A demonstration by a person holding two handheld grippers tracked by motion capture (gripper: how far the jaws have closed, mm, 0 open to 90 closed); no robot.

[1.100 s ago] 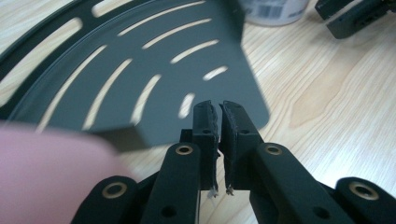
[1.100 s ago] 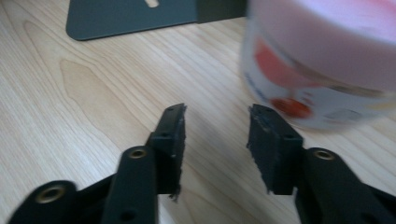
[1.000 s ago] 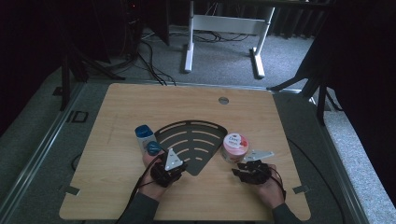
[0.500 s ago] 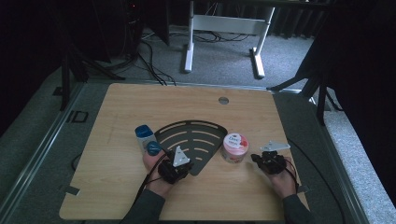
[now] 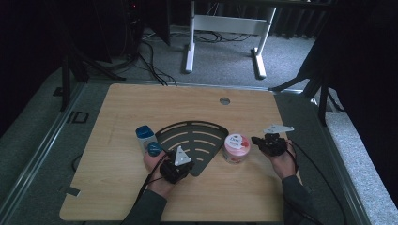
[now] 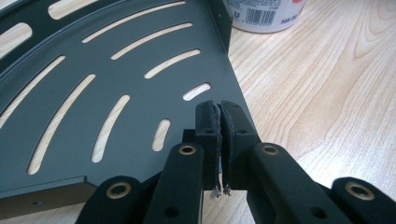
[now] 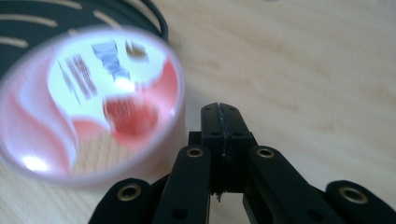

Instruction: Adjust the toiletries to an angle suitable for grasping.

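From high up you can see the whole light wooden table (image 5: 117,187), with a blue bottle (image 5: 146,139) lying just left of the flat black fan-shaped metal shelf with long slots (image 5: 197,140) and a round pink and white cream tub (image 5: 236,148) touching the shelf's right edge. The left gripper view shows something the high one can't: a barcode on the tub's side (image 6: 264,14). The left gripper (image 6: 220,112) has its jaws pressed together right over the shelf's pointed corner, and they have just been closing, holding nothing. The right gripper (image 7: 223,122) is squeezed shut and empty too, just beside the tub, which looks blurry and sits to its left (image 7: 88,102)
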